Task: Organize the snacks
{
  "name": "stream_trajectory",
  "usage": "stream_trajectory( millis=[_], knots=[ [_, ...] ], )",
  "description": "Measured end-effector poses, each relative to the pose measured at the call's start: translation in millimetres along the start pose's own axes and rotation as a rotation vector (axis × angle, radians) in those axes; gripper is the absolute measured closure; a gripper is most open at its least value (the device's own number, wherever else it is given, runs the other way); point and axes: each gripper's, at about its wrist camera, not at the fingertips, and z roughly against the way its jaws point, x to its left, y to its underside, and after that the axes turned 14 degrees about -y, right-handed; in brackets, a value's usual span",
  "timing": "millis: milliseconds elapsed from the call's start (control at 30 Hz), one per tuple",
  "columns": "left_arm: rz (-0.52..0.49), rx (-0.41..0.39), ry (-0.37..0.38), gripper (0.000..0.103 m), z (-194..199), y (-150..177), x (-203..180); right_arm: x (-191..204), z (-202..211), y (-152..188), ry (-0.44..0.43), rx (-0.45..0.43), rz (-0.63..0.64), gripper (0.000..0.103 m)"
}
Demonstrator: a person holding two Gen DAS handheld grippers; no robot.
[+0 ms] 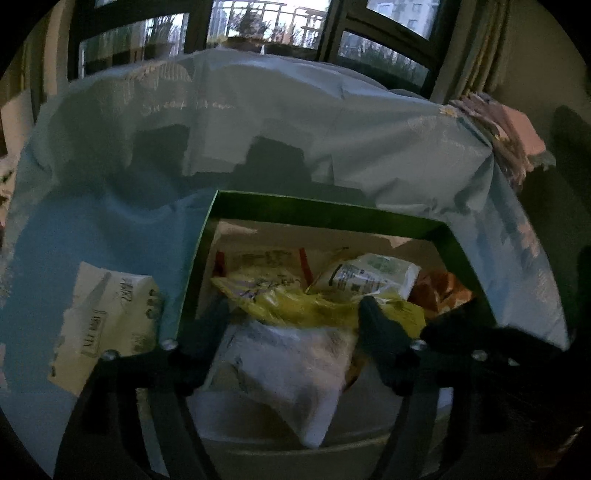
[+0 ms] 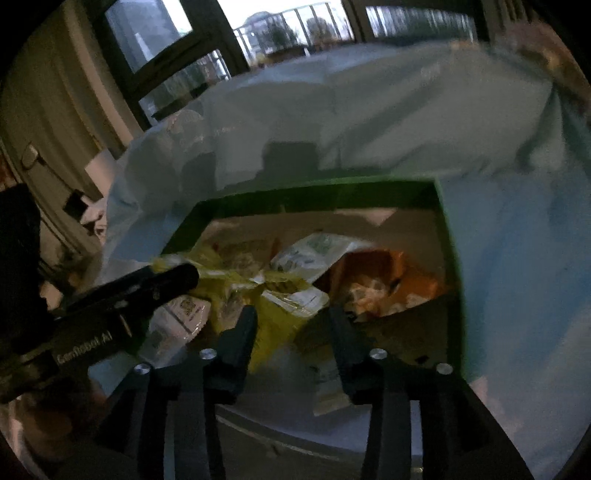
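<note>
Left wrist view: left gripper (image 1: 291,317) jaws stand apart, white packet (image 1: 288,373) lying loose between them inside green box (image 1: 332,210). Right gripper (image 2: 291,325) open, straddling yellow packet (image 2: 273,314). Remaining white packet (image 1: 107,321) lies left of the left fingers, outside the box, long axis running away from them.

A box (image 1: 207,254) stands on a cloth-covered table (image 1: 110,229), windows (image 1: 266,22) behind it. Inside the box lie several snack packets: one crinkled packet (image 1: 295,306) in the middle, a paler packet (image 1: 373,275) behind it to the right, another packet (image 1: 439,291) at the right wall, and a flat pouch (image 1: 280,369) nearest the camera (partly overlapping the others). Outside, just left of the box, a single packet (image 1: 107,325) lies on the cloth
</note>
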Motion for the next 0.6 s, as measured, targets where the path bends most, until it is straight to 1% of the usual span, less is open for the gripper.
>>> stream_trajectory(
  millis=[33, 67, 100, 200, 300, 333, 400, 433, 467, 533, 600],
  knots=[
    [-0.010, -0.011, -0.013, 0.025, 4.4, 1.1, -0.6, 5.2, 5.7, 0.4, 0.014, -0.011, 0.018, 0.051],
    [-0.018, -0.023, -0.023, 0.023, 9.8, 2.0, -0.8, 8.2, 10.0, 1.0, 0.023, -0.018, 0.028, 0.047],
    [-0.025, -0.033, -0.025, 0.018, 16.2, 2.9, -0.7, 12.5, 15.5, 2.0, 0.037, -0.025, 0.042, 0.046],
    [-0.044, -0.051, -0.041, 0.018, 32.1, 6.5, -0.1, 27.1, 29.5, 6.3, 0.089, -0.031, 0.102, 0.044],
    [-0.053, -0.051, -0.054, 0.017, 47.7, 12.8, 1.5, 39.2, 39.4, 8.5, 0.126, -0.033, 0.137, 0.038],
    [-0.054, -0.050, -0.063, 0.016, 51.0, 15.0, 1.0, 42.2, 44.5, 9.1, 0.133, -0.038, 0.140, 0.036],
    [-0.055, -0.046, -0.100, 0.003, 60.6, 19.6, 2.3, 46.5, 51.5, 10.0, 0.136, -0.041, 0.133, 0.032],
    [-0.054, -0.050, -0.127, 0.000, 67.5, 22.6, 4.8, 48.0, 55.1, 10.5, 0.137, -0.039, 0.127, 0.030],
    [-0.054, -0.052, -0.137, 0.000, 72.4, 24.6, 6.9, 49.5, 59.2, 11.9, 0.143, -0.038, 0.123, 0.026],
    [-0.047, -0.041, -0.131, 0.000, 82.9, 29.9, 11.8, 54.2, 64.7, 15.0, 0.164, -0.039, 0.123, 0.019],
    [-0.042, -0.031, -0.135, 0.000, 90.6, 33.9, 15.0, 58.6, 70.7, 18.1, 0.181, -0.042, 0.128, 0.019]
  ],
)
